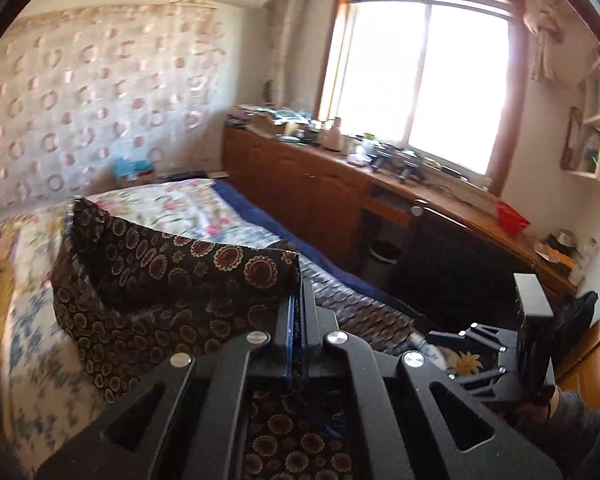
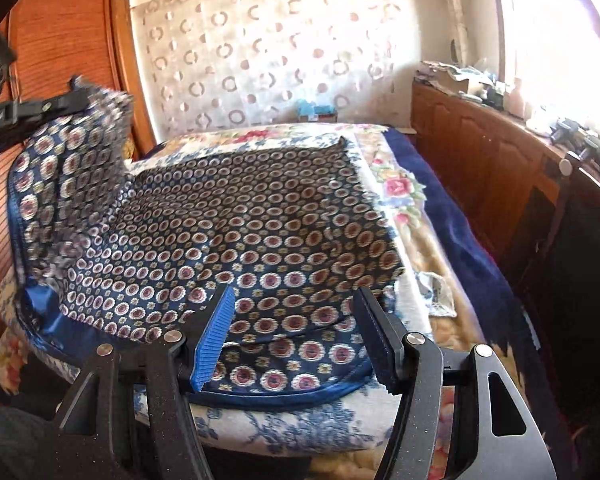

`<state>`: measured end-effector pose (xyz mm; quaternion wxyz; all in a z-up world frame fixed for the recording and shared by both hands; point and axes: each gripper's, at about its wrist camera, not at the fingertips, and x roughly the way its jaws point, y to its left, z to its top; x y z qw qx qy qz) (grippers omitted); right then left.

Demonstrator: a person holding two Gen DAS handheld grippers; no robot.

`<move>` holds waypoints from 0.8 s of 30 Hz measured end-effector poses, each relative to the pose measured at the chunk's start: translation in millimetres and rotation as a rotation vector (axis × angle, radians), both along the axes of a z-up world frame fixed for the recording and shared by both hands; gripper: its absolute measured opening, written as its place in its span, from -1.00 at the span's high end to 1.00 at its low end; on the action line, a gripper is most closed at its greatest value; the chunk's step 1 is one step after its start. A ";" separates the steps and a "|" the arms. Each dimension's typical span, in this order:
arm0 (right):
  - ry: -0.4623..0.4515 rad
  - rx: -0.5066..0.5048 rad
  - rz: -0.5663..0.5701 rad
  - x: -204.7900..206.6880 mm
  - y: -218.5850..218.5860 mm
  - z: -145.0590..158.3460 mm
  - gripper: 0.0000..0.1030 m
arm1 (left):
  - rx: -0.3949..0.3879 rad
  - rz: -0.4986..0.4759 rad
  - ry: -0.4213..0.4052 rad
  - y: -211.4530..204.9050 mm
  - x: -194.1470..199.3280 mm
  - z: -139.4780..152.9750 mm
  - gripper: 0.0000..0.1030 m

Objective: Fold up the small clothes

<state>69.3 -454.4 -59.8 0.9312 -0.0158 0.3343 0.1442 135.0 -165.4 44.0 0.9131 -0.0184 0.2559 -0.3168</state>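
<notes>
A dark blue garment with round flower medallions (image 2: 236,220) lies spread on the bed. My left gripper (image 1: 298,292) is shut on its left edge and holds that part lifted and folded over (image 1: 160,276); it shows in the right wrist view at the upper left (image 2: 74,98). My right gripper (image 2: 296,320) is open, low over the garment's near hem, with the cloth between its blue pad and black pad but not pinched. The right gripper also shows at the right in the left wrist view (image 1: 496,360).
The bed (image 2: 404,196) has a floral cover and a blue blanket edge (image 2: 452,216). A long wooden cabinet (image 1: 300,184) with clutter on top runs under the window (image 1: 420,80) on the right. A wooden wardrobe (image 2: 64,32) stands at the left.
</notes>
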 end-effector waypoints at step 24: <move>-0.009 0.000 0.002 24.5 -7.6 8.4 -0.23 | 0.124 0.020 0.123 -6.3 8.5 -34.4 0.20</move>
